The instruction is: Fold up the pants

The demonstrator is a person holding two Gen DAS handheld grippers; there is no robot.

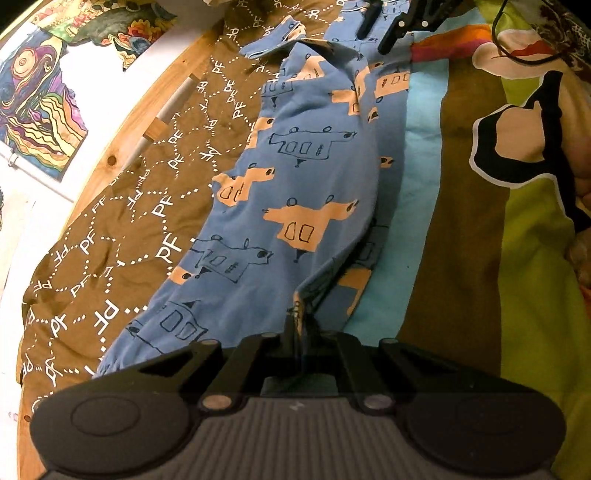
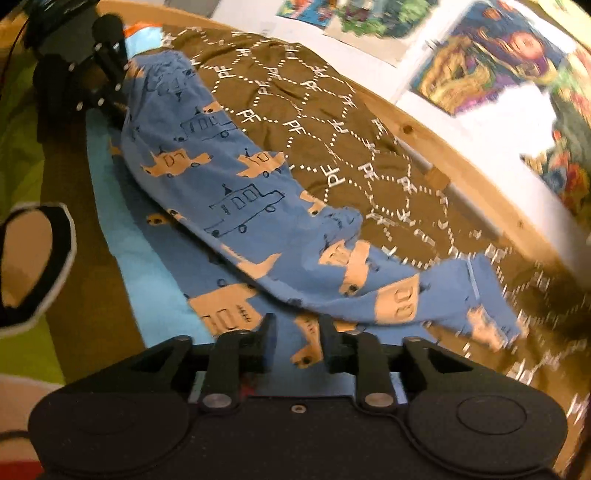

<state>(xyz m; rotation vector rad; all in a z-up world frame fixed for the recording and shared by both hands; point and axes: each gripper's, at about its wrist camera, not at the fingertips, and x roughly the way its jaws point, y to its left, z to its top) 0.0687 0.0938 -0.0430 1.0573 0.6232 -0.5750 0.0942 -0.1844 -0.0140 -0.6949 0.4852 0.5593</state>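
Blue pants [image 1: 295,177] with orange and outlined truck prints lie lengthwise on the bed, one leg folded over the other. My left gripper [image 1: 301,325] is shut on a pinch of the pants' cloth at the near end. My right gripper [image 1: 380,33] shows at the far end of the pants in the left wrist view. In the right wrist view the pants [image 2: 240,192] stretch away from my right gripper [image 2: 295,339], whose jaws stand a little apart over the fabric. The left gripper [image 2: 110,96] holds the far end there.
A brown bedspread [image 1: 122,229] with white "PF" lettering lies beside the pants. A bright patterned cover [image 1: 517,258] in light blue, brown and green lies on the other side. A wooden bed frame [image 2: 461,147] and a wall with colourful posters [image 2: 491,59] bound the bed.
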